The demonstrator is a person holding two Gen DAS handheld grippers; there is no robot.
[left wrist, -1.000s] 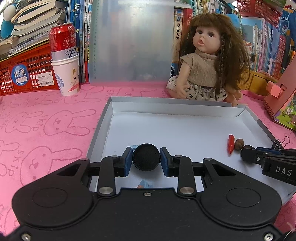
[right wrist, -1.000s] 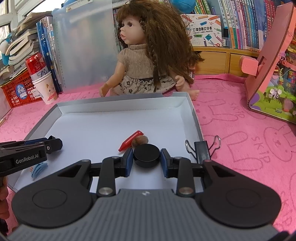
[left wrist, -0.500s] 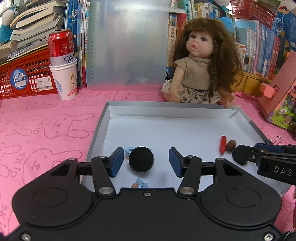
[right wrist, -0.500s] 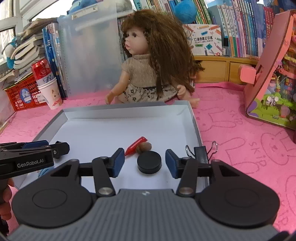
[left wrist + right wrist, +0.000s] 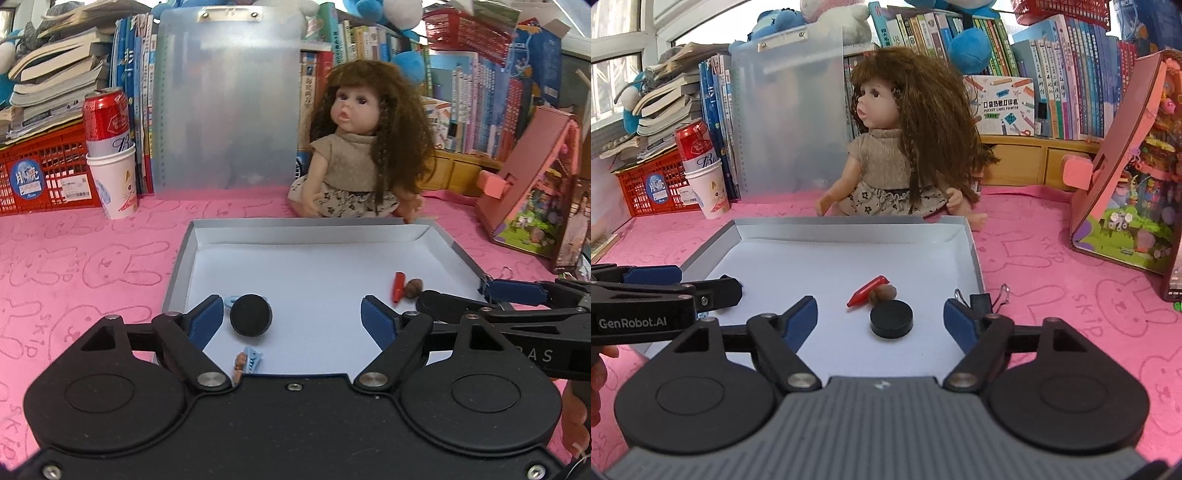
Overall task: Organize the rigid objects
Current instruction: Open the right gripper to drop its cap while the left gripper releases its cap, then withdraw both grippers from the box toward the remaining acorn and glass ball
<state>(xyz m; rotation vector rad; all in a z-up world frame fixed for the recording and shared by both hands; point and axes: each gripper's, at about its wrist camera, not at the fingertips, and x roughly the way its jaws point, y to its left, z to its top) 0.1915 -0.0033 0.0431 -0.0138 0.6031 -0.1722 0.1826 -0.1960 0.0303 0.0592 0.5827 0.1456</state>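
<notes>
Jaws of the left gripper (image 5: 291,319) stand spread wide in the left wrist view, with nothing between the blue pads. One black disc (image 5: 251,315) lies flat on the white floor of the shallow grey tray (image 5: 177,269), just beside the left pad and apart from it. A pale blue clip (image 5: 253,360) lies nearer, at the tray's near edge, and another small blue piece, half hidden behind the disc, I cannot make out properly. Far to the right in the tray sit a red crayon (image 5: 398,288) and a brown nut (image 5: 413,287), side by side. The right gripper (image 5: 480,295) reaches in from the right over the tray's right rim. Beyond the tray on the pink surface (image 5: 92,266) sits a doll (image 5: 360,155), and far left a red can (image 5: 106,122) stands in a paper cup (image 5: 116,184).

From the right wrist view, the right gripper's (image 5: 879,319) jaws are likewise spread wide and empty. A second black disc (image 5: 891,318) rests on the tray (image 5: 973,251) floor between the pads, touching neither. Just beyond it lie the nut (image 5: 882,293) and the crayon (image 5: 868,290). A black binder clip (image 5: 980,299) sits at the tray's right rim. The left gripper (image 5: 683,291) comes in from the left.
</notes>
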